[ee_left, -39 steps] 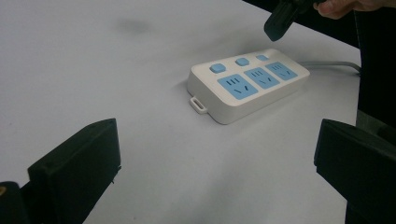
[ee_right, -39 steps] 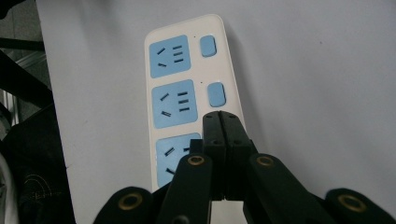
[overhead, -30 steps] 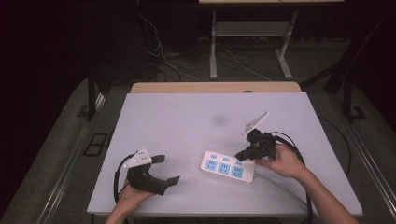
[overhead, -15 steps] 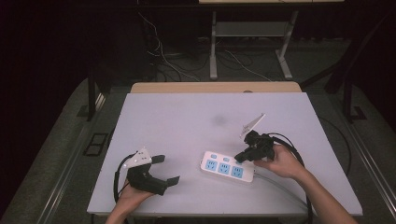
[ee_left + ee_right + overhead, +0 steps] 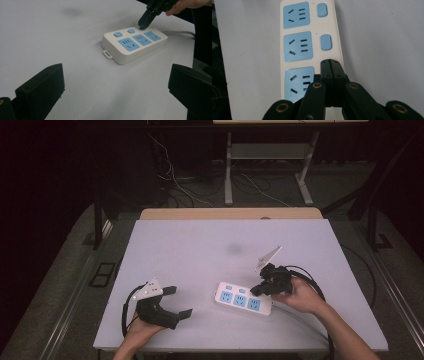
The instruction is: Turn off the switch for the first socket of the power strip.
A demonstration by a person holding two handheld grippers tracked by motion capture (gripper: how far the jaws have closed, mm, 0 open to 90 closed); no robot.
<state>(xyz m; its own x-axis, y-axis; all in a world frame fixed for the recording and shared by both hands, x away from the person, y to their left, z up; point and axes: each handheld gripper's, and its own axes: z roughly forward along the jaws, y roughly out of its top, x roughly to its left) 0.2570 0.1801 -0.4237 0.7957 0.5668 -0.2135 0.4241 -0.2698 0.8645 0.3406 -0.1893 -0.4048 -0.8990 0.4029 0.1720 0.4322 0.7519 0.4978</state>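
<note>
The white power strip [image 5: 243,298] lies on the table [image 5: 200,250] toward its near right, with three blue sockets and blue switch buttons; I can read no brand or lettering on it. The right claw [image 5: 256,290], pressed together, tips down onto the strip's switch row. The left claw [image 5: 179,302] rests apart, holding nothing.

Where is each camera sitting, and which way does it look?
High view: above the person's side, looking forward and down at the table; both forearms, left gripper, right gripper.
Left gripper view: rides that gripper, looking across the table between its open jaws.
Right gripper view: looks down its shut jaws.
All three share the power strip.
</note>
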